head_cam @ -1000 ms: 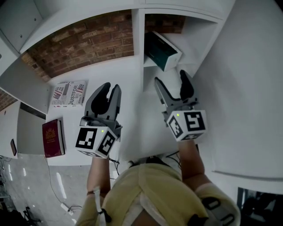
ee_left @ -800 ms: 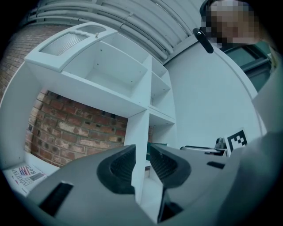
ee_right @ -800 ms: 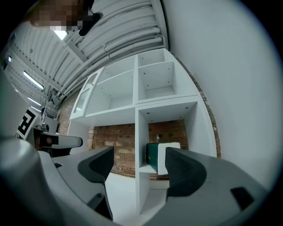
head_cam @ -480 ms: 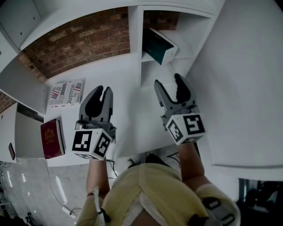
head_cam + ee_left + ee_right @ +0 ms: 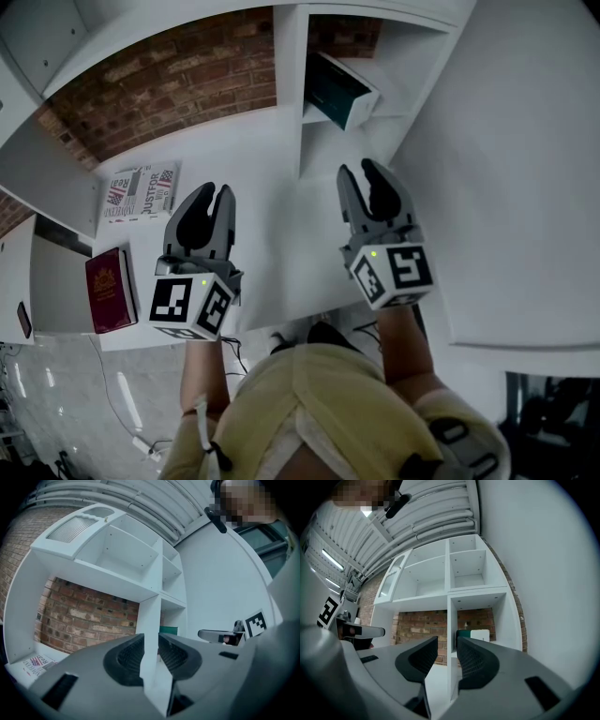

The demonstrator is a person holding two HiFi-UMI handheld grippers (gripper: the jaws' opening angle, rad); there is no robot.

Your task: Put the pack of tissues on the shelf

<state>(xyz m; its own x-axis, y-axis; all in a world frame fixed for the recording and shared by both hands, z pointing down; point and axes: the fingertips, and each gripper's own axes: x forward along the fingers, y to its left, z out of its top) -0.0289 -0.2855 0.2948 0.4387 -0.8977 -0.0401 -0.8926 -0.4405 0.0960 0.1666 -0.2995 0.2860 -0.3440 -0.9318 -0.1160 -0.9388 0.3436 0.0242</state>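
The pack of tissues [image 5: 339, 91], a green and white box, stands tilted on a board in the narrow right bay of the white shelf unit [image 5: 290, 103]. It also shows in the right gripper view as the pack [image 5: 473, 635], and as a green sliver [image 5: 168, 630] in the left gripper view. My right gripper [image 5: 358, 171] hangs below that bay, apart from the pack, its jaws closing with nothing between them. My left gripper [image 5: 213, 192] hovers over the white desk top [image 5: 272, 234] with a narrow empty gap between its jaws.
A printed magazine [image 5: 141, 195] and a dark red book [image 5: 111, 290] lie on the desk at the left. A brick wall [image 5: 178, 84] backs the wide bay. A plain white wall [image 5: 506, 187] runs along the right. Cables trail on the floor below.
The right gripper's jaws have narrowed from wide apart to a small gap. The left gripper has drifted left and slightly toward me. The tissue pack has not moved.
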